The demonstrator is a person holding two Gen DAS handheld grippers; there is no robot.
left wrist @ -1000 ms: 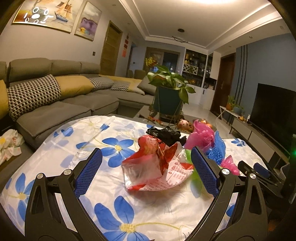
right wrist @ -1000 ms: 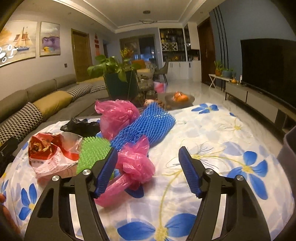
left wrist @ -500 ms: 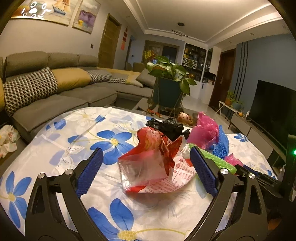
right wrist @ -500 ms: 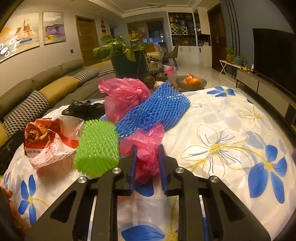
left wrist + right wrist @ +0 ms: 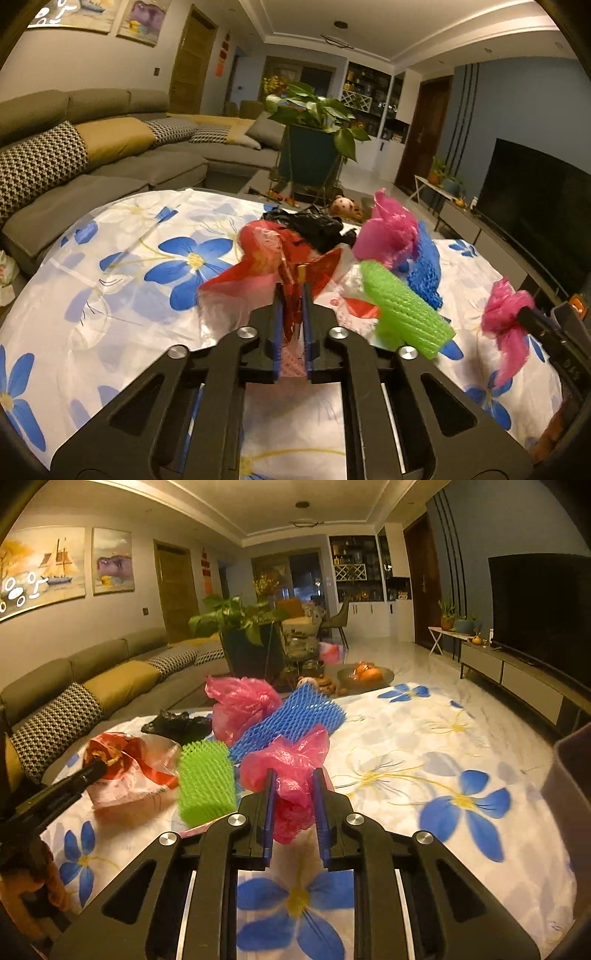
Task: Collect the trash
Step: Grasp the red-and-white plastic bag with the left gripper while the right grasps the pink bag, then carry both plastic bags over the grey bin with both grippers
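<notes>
My left gripper [image 5: 292, 288] is shut on a red and clear snack bag [image 5: 266, 258], pinching its crumpled top above the flowered tablecloth [image 5: 122, 280]. My right gripper [image 5: 294, 775] is shut on a small pink plastic bag [image 5: 291, 764], which shows in the left wrist view as the pink bag [image 5: 506, 317] held at the right. On the cloth between them lie a green foam net [image 5: 207, 779], a blue foam net [image 5: 291, 720], a larger pink bag [image 5: 240, 705] and a black bag [image 5: 177, 725].
A grey bin edge [image 5: 569, 794] stands at the right of the table. A sofa [image 5: 92, 147] runs along the left, a potted plant [image 5: 314, 147] stands behind the table, and a TV [image 5: 535, 199] lines the right wall.
My left gripper has gone from open around the snack bag to shut on it. My right gripper stays shut on the small pink bag and has lifted it slightly.
</notes>
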